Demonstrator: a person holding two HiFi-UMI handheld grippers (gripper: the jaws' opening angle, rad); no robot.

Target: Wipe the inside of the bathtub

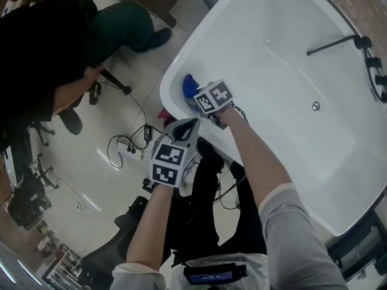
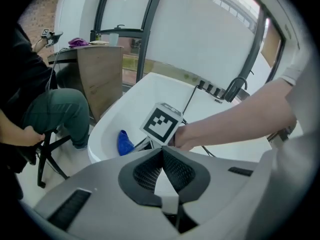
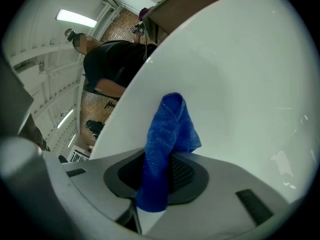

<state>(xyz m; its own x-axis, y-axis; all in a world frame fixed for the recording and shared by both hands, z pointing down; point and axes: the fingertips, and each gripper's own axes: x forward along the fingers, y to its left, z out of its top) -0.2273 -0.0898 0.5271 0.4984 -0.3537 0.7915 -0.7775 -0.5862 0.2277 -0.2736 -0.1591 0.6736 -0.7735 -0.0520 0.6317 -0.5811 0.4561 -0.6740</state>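
Two tongs: the right tongs [image 3: 161, 170] pinch a blue cloth [image 3: 169, 129] inside the white bathtub [image 1: 272, 47], near its rim; the left tongs [image 2: 162, 156] hover outside, pressed together

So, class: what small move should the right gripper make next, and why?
Probably press the blue fabric cloth against the white bathtub's inner wall and sweep downward: the right gripper is shut on it beside the wall, near the rim.
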